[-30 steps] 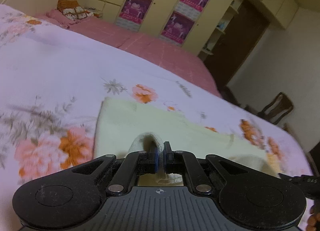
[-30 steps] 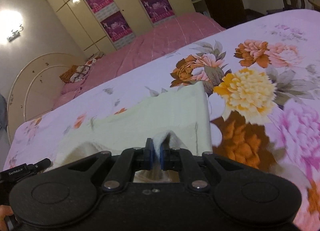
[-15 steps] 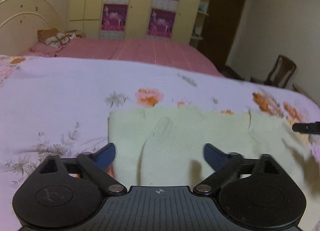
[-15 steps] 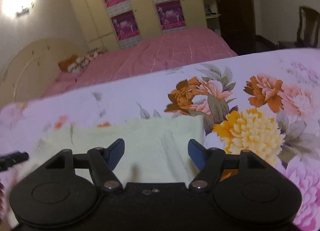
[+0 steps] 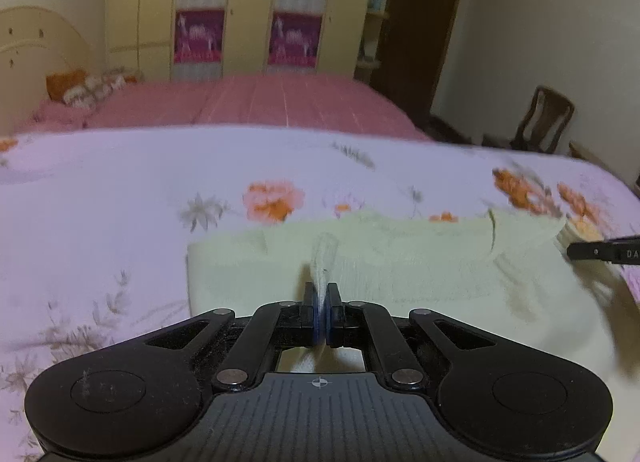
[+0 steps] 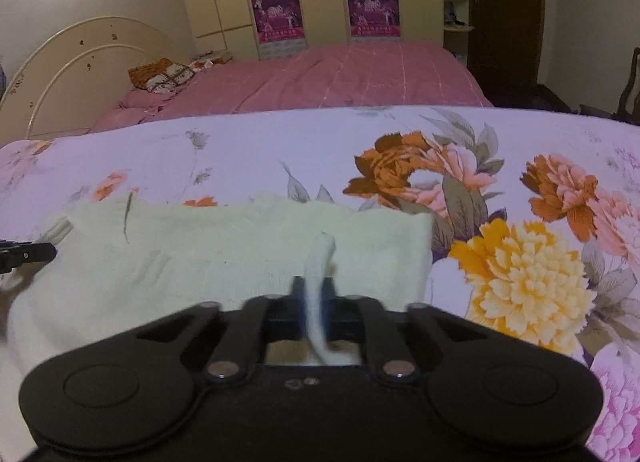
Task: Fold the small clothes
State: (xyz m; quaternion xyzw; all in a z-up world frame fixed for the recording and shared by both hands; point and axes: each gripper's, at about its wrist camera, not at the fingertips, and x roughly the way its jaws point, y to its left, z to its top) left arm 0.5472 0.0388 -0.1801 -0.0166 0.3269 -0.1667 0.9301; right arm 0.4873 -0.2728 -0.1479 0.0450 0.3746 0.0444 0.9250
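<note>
Item: pale yellow-green knitted garment (image 5: 400,270), small, soft, partly folded. Location: laid flat on the lilac bedspread printed with orange, pink and yellow flowers (image 5: 100,197), near its front edge; also recorded in the right wrist view (image 6: 200,258), just beside a large yellow bloom.

Left gripper (image 5: 321,298): black, two-fingered, blue-padded. Half a second ago its jaws were spread wide above the cloth; they are now pressed together on a raised ridge of the knit at the near edge, toward the garment's left end.

Right gripper (image 6: 314,294): same make. Likewise changed from spread to pinching a pulled-up pleat of the fabric, toward the garment's right end. This view is motion-blurred at the fingers, so the depth of the bite cannot be told.

Change noted: a release has been followed by a fresh grasp at both ends of the near edge. A second ago the cloth was also held, so a re-grip is indicated.

Significance, as judged: one fold appears to have been set down, and the garment has been taken up again for another. The next fold would presumably be carried away from the holder, toward the far edge.

Background, not involved: a pink quilted bed (image 6: 340,73), cream wardrobe doors with magenta posters (image 5: 248,9).
</note>
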